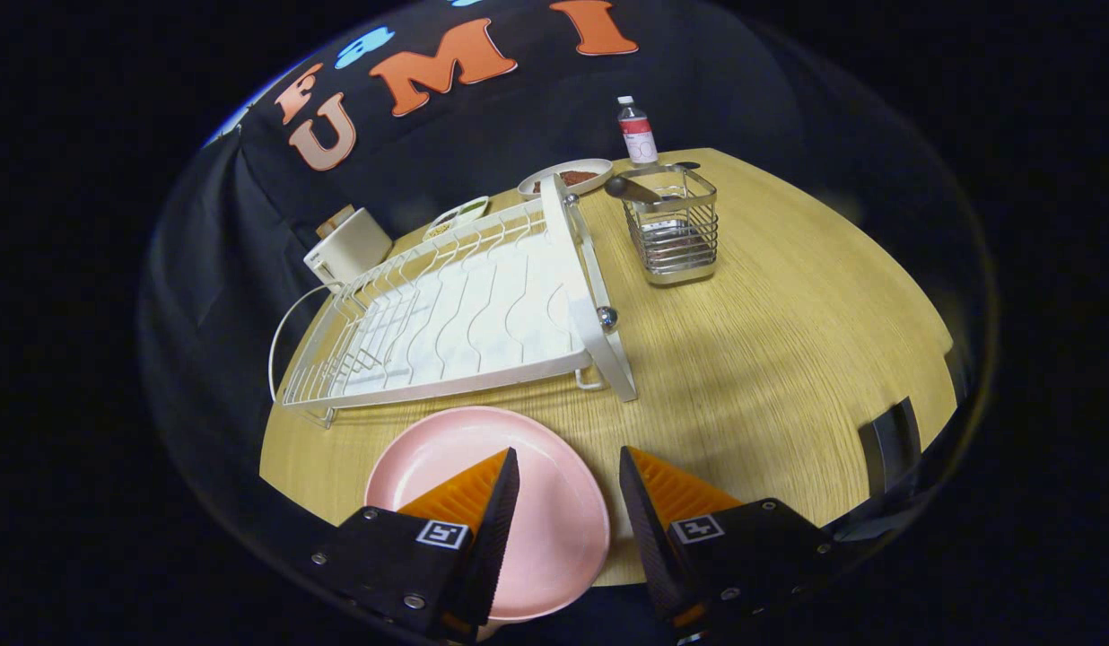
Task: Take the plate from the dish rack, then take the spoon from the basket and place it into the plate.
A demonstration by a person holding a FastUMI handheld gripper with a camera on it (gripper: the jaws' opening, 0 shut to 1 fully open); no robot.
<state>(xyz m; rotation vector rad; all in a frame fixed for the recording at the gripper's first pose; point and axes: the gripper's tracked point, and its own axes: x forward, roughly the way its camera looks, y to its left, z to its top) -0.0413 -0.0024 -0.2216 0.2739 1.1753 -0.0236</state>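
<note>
A pink plate [447, 467] lies flat on the wooden table [770, 341], just in front of the white dish rack [465, 314]. My gripper [568, 467] hangs above the plate's right edge, open, with nothing between its fingers. One finger is over the plate, the other over bare table beside it. Farther off, right of the rack, stands a metal wire basket [676, 235]. A spoon [631, 188] leans in it, its bowl sticking out over the basket's left rim.
Behind the basket stands a small bottle [638, 133]. A white dish [568, 177] with something brown and another small dish [460, 215] sit behind the rack. A white box-like object [348, 247] stands at the rack's far left. A dark object [891, 444] sits at the table's right edge.
</note>
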